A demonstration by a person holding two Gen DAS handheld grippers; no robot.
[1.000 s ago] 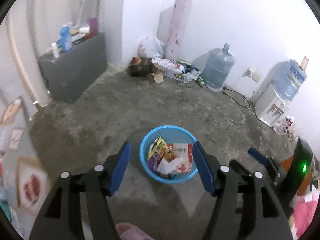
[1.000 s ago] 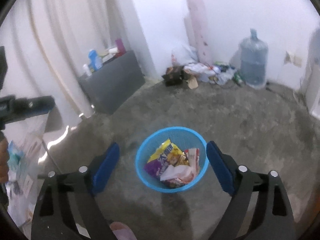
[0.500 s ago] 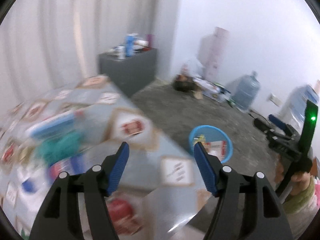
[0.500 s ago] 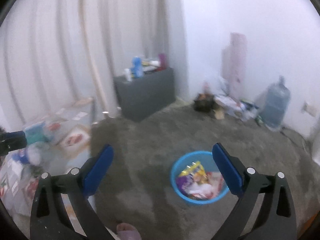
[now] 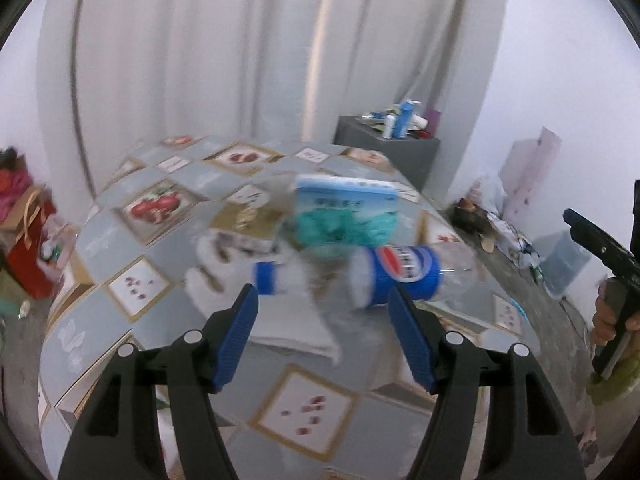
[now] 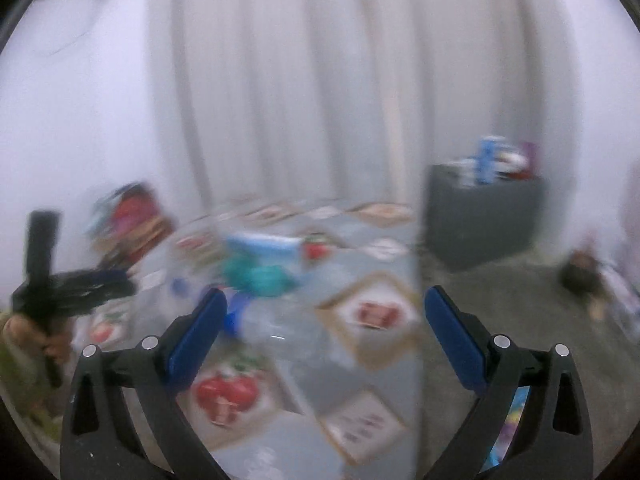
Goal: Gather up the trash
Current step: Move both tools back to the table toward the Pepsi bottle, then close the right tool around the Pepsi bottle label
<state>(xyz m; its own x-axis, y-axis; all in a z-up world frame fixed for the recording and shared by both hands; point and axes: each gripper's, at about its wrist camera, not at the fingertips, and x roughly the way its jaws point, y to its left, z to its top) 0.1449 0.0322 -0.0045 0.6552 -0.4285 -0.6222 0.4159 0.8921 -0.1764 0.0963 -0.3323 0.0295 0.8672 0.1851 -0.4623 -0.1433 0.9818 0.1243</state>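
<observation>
A clear plastic bottle with a blue label (image 5: pixel 404 274) and blue cap lies on its side on the table (image 5: pixel 168 280) with a patterned cloth. Behind it sits a blue and teal packet (image 5: pixel 346 212), and crumpled white paper (image 5: pixel 224 264) lies to its left. My left gripper (image 5: pixel 322 340) is open and empty, just short of the bottle. My right gripper (image 6: pixel 324 336) is open and empty over the table's right part; its view is blurred, with the bottle (image 6: pixel 264 320) and the teal packet (image 6: pixel 260 264) at left. Each view shows the other gripper at its edge.
A grey cabinet (image 5: pixel 388 148) with bottles on top stands behind the table by white curtains. Clutter and a water jug (image 5: pixel 560 264) lie on the floor at right. A red bag (image 5: pixel 28 240) sits left of the table.
Both grippers have swung up and left from the blue trash basket on the floor to the table. The basket has left both views; the bottle and packet now lie ahead.
</observation>
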